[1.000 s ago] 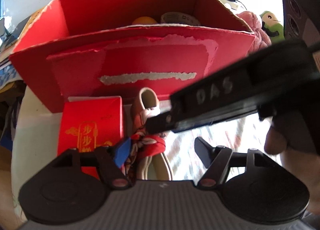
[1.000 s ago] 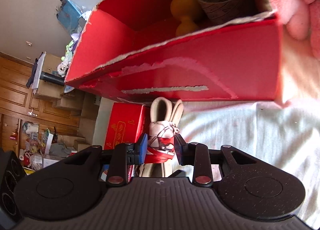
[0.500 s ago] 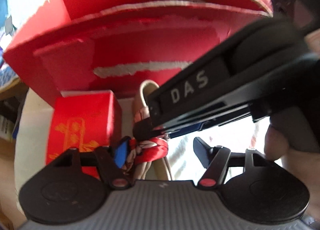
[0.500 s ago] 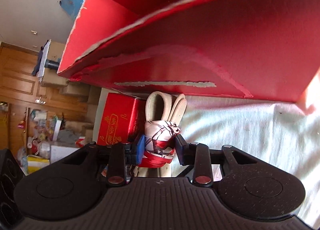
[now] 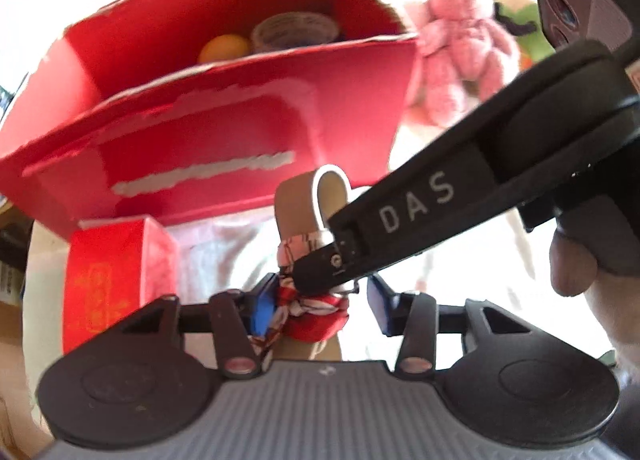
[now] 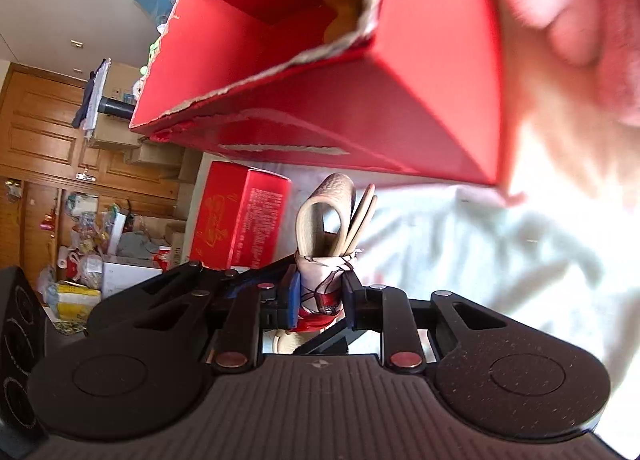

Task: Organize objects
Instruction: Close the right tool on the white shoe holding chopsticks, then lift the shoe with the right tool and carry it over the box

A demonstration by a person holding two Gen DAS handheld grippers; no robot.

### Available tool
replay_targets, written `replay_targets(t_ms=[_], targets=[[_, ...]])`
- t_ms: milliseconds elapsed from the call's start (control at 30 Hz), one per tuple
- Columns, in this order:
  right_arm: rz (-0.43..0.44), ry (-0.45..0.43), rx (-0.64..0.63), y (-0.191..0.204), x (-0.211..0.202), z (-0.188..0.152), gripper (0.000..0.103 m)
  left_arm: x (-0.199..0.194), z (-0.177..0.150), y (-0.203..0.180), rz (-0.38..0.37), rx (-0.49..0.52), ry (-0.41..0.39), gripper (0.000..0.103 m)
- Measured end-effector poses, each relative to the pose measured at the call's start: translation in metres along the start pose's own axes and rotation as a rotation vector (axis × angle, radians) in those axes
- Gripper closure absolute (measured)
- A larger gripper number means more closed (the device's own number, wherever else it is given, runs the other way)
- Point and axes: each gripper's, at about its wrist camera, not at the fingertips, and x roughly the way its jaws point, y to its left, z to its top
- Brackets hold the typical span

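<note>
Now both tongs have closed in on the scarf-wrapped bundle [image 6: 326, 288], which has left the white cloth [image 6: 500, 260] in front of the big red box [image 5: 224, 128]. The right tongs [image 6: 320, 292] clamp its scarf band, jaws closing; the left tongs [image 5: 320, 304] straddle it lower, closing, one pad touching. Both point steeply downward, so boxing it looks next.

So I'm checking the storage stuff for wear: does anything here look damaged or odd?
Yes. The big red cardboard box has ragged, torn top edges, and strips of its red facing are peeled off the front wall, baring pale cardboard. The small red box beside it looks intact.
</note>
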Motion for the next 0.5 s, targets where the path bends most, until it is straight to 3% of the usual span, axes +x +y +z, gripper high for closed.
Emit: replay_targets(t_ms=[133,333,500], targets=[[-0.023,-0.036,-0.021,0.003,-0.009,-0.001,0.081,-0.009,0.007,-0.003,-0.063,0.004,-0.016,0.066],[-0.027,-0.111,-0.072,0.015,-0.038,-0.003,0.081,-0.042,0.027,-0.016,-0.147,0.067,-0.098,0.067],[0.009,-0.17,-0.107,0.03,-0.052,-0.006,0.081,-0.073,0.031,-0.02,-0.169,0.097,-0.171,0.068]])
